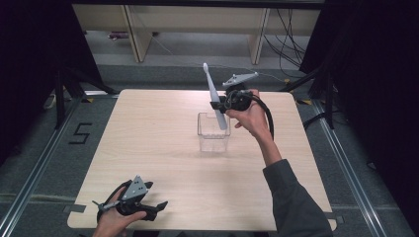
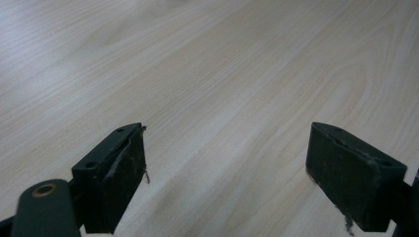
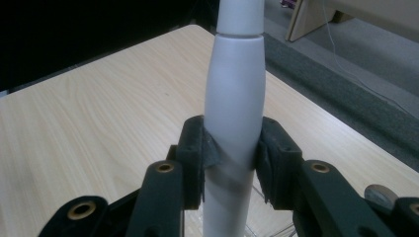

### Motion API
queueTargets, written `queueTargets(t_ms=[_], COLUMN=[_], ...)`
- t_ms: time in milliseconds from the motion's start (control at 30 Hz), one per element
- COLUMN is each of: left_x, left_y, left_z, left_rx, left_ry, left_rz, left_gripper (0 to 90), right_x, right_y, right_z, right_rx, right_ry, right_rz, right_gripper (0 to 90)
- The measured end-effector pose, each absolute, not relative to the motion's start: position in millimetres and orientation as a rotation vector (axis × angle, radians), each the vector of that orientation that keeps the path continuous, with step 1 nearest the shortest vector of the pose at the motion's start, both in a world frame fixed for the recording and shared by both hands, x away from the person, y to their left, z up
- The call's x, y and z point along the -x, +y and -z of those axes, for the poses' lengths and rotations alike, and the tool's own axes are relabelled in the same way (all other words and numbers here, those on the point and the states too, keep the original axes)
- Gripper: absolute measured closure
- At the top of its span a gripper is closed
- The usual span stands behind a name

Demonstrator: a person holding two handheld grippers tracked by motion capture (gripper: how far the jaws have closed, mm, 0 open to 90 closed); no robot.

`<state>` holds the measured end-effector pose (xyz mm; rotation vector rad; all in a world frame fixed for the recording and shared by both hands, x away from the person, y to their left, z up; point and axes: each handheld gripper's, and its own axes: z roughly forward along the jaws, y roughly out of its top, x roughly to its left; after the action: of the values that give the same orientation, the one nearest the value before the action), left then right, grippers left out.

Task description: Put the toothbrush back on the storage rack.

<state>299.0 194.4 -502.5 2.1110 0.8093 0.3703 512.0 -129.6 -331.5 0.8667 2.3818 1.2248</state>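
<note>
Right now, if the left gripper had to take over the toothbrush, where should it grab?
Probably the bare handle just above the right gripper, coming in from the side. The toothbrush stands nearly upright, its lower end at the clear container, and its thick, round handle suits the open left gripper.

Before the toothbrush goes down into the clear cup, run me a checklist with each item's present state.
1. Right tongs clamped on the toothbrush handle: ok.
2. Toothbrush near upright, head up: ok, slightly tilted.
3. Handle's lower end at the clear cup mouth: ok in the high view; whether it is inside yet, cannot tell.
4. Clear cup upright on the table: ok.
5. Left tongs open, holding nothing, near the table's front edge, away from the cup: ok.
</note>
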Motion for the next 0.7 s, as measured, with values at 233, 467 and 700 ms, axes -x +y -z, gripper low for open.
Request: queueTargets(t_ms=[233,467,700], left_x=[-299.6,-298.9,-299.6], left_y=[194.7,194.1,195.4], left_z=[501.8,501.9,501.3], left_rx=[-2.121,-2.107,-2.126], left_ry=[0.811,0.815,0.808], left_rz=[-0.367,-0.355,-0.367], left_gripper=[15.0,15.0,14.9], right_x=[-521.3,-529.9,-536.6], right_y=[-126.3,-125.2,-121.8], right_z=[339.2,349.4,363.5], right_rx=[-0.894,-0.944,-0.947], right_ry=[2.393,2.401,2.407], right_rz=[-1.198,-1.188,-1.164], right_gripper=[67.0,67.1,67.1])
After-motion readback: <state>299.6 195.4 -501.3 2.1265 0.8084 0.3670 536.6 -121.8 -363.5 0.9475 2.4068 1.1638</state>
